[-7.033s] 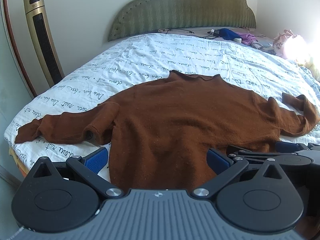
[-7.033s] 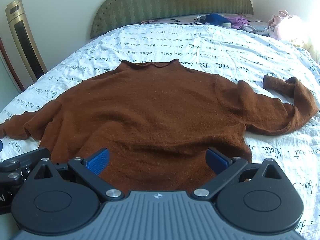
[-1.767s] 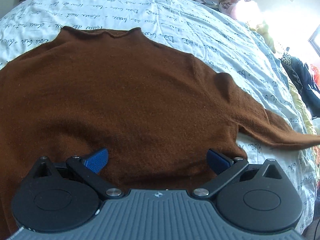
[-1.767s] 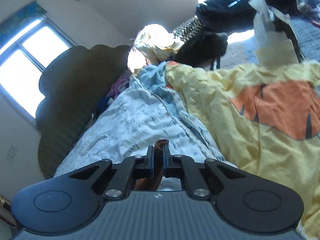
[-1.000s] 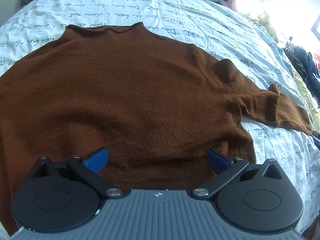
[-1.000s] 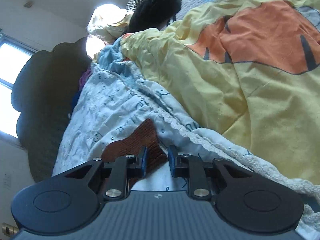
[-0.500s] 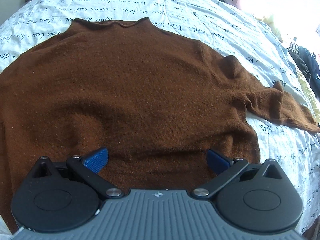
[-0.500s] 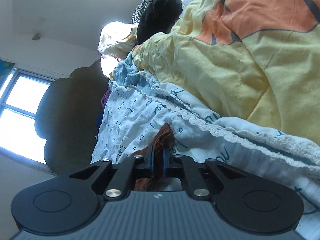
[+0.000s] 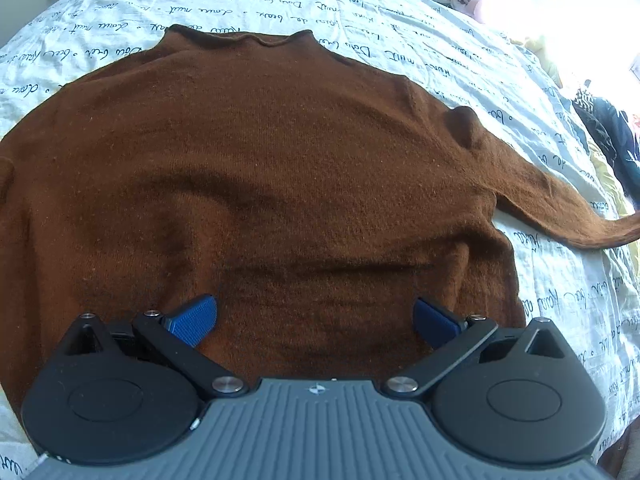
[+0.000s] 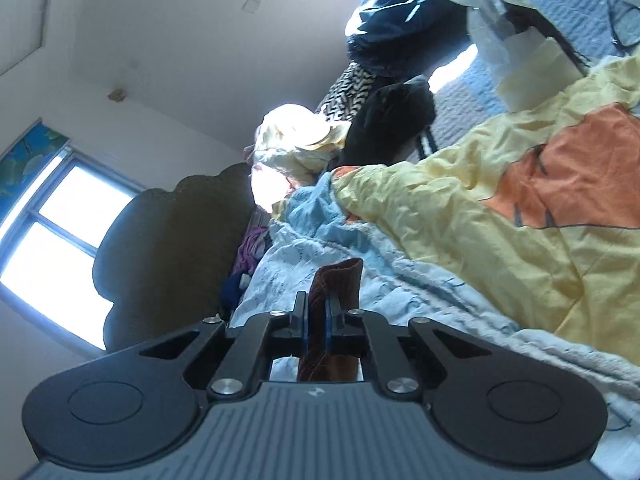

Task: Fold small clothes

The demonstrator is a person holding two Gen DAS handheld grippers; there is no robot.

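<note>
sleeve (image 10: 338, 280) now lifted, pinched by right tongs (image 10: 317, 316); left tongs (image 9: 314, 316) spread above sweater (image 9: 280, 160).

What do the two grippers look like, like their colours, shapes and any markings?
Both look alike. The left gripper and the right gripper each have a grey ribbed body with a small white emblem at its front edge, flanked by two round black discs. Black link arms with silver pivot screws run forward to fingers faced with blue textured pads. No cables or sleeves show.

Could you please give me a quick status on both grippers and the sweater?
Left gripper open above sweater hem. Right gripper shut on sleeve cuff, lifted off the bedsheet. Nothing blocking the sweater body.
</note>
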